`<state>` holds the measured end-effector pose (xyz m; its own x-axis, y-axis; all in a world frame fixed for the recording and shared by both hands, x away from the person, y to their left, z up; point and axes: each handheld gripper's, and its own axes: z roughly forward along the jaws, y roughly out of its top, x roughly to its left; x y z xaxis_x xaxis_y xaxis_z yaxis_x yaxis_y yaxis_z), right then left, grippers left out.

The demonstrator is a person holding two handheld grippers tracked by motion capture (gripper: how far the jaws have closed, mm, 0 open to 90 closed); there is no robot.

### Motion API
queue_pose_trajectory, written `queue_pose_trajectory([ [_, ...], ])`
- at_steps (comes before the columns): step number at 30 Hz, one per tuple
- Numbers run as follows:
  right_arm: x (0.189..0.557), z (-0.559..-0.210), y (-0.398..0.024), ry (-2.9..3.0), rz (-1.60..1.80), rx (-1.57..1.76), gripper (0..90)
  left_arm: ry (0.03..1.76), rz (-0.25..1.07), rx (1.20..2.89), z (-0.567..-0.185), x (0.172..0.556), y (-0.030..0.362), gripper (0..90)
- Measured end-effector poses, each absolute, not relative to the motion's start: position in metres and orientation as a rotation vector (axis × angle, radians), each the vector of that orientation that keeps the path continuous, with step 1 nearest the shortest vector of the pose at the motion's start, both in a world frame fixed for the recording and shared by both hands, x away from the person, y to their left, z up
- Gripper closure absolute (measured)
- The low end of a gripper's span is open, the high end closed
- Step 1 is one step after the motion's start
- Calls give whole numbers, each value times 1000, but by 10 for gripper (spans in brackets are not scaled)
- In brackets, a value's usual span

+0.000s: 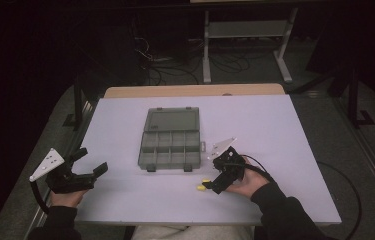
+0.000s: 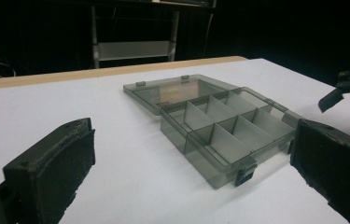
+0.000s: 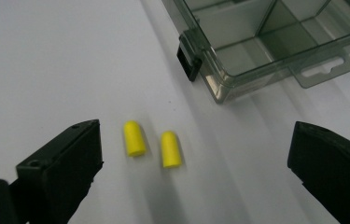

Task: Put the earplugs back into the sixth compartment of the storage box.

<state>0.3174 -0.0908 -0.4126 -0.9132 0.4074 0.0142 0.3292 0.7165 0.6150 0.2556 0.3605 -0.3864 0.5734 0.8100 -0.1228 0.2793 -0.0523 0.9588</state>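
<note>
A smoky clear plastic organizer box (image 1: 170, 142) lies open in the middle of the white table, lid (image 1: 171, 120) folded back on the far side, compartments (image 2: 228, 133) empty. Two yellow earplugs (image 3: 134, 138) (image 3: 170, 149) lie side by side on the table just in front of the box's near right corner (image 3: 219, 88); they show as yellow specks (image 1: 204, 184) in the high view. My right gripper (image 1: 214, 172) hovers just over them, open, with both plugs between its jaws. My left gripper (image 1: 91, 160) is open at the table's left side, pointing toward the box, nothing in it.
The white table top (image 1: 275, 130) sits on a wooden board whose far edge (image 1: 195, 90) shows behind. A metal table frame and cables (image 1: 245, 45) stand on the dark floor beyond. A black latch (image 3: 187, 60) sticks out of the box's front.
</note>
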Motion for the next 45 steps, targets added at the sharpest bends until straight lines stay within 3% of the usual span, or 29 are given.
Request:
queue_pose_trajectory([
  [16, 330, -425, -87, 2951, 910, 599, 353, 935, 555, 1620, -386, 255, 360, 0],
  [22, 330, -425, -87, 2951, 910, 599, 353, 937, 558, 1618, -386, 255, 360, 0],
  [23, 332, -427, -85, 2979, 896, 580, 515, 936, 558, 1620, -386, 255, 360, 0],
  [24, 331, -426, -85, 2970, 904, 584, 539, 936, 558, 1620, -386, 255, 360, 0],
  [32, 331, -426, -85, 2970, 904, 584, 539, 936, 560, 1617, -386, 254, 360, 0],
  [33, 331, -430, -80, 2998, 880, 529, 726, 937, 561, 1617, -386, 254, 361, 0],
  [35, 330, -431, -79, 3007, 859, 514, 774, 935, 561, 1619, -386, 254, 361, 0],
  [45, 329, -427, -80, 3014, 887, 502, 790, 935, 560, 1619, -387, 254, 361, 0],
])
